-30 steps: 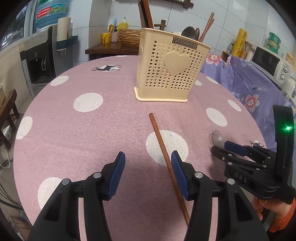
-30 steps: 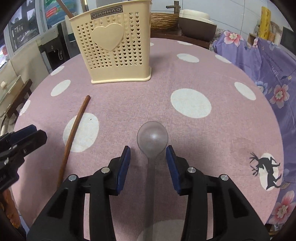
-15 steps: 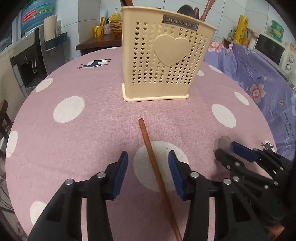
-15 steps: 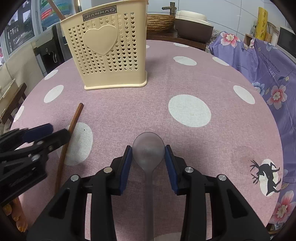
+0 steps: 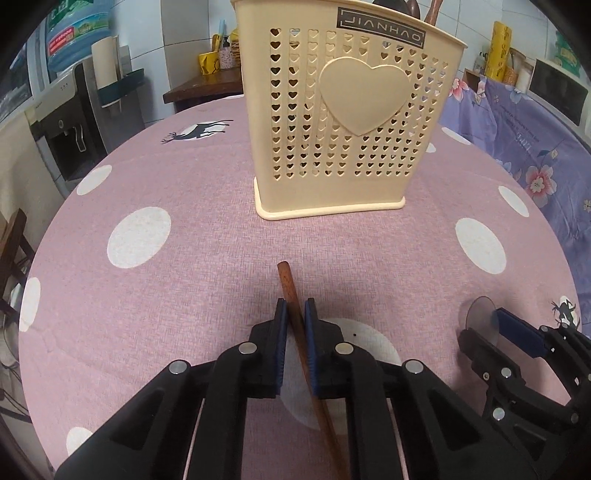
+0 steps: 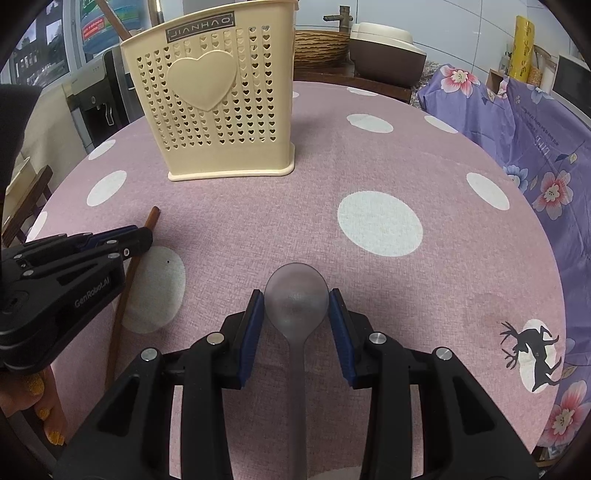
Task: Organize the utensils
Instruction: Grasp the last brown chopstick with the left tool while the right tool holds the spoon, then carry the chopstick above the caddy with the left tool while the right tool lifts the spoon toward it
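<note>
One round table (image 5: 207, 206) fills both views, under a pink cloth with white dots and dark deer prints; its near edge is cut off by the grippers. Beside it on the right hangs one purple flowered cloth (image 6: 532, 147), covering something that cannot be made out.

One cream utensil holder (image 5: 347, 122), pierced with small hearts and bearing one large raised heart, stands upright toward the far side of the table. Its top rim is cut off in the left wrist view, where two dark utensil ends (image 5: 424, 9) just show above it; what else it holds is hidden.

There are two grippers. The left gripper (image 5: 294, 321) has just been closing, and its blue pads now pinch the one wooden chopstick (image 5: 291, 295), which lies on the cloth in front of the holder and well apart from it. A short tip pokes out past the pads; the rest runs back under the gripper body and out of view at the bottom. In the right wrist view the same gripper (image 6: 146, 234) comes in from the left, with part of a hand (image 6: 40, 398) below it.

The right gripper (image 6: 296, 299) clasps the bowl of the one translucent grey spoon (image 6: 296, 295), a pad against each side. The spoon lies on the cloth, its handle passing back between the fingers and out of sight.
</note>
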Action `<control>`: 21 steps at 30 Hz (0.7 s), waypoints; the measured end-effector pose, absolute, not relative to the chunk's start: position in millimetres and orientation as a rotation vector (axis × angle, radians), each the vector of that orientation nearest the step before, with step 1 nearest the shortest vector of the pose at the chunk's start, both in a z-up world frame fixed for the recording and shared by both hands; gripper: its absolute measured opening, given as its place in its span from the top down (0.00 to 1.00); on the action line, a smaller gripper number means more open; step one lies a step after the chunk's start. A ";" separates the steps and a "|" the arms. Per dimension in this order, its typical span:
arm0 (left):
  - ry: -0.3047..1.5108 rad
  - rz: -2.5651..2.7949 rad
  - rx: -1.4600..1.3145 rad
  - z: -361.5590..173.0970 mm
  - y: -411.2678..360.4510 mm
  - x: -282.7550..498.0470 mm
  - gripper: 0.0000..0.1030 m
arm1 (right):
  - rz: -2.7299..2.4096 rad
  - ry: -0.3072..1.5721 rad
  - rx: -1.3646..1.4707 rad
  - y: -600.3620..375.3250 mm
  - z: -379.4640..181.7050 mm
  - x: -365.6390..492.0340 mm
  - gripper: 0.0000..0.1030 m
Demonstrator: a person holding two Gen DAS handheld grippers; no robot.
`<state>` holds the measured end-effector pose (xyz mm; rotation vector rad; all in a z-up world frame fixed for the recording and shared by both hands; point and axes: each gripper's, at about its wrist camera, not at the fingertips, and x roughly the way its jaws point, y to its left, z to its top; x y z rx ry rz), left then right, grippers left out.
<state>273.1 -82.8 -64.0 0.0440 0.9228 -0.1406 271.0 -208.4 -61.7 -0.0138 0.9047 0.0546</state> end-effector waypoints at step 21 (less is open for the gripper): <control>0.822 -0.190 -0.062 -27.7 -64.3 261.2 0.92 | 0.119 0.827 0.068 -212.4 -35.0 260.6 0.64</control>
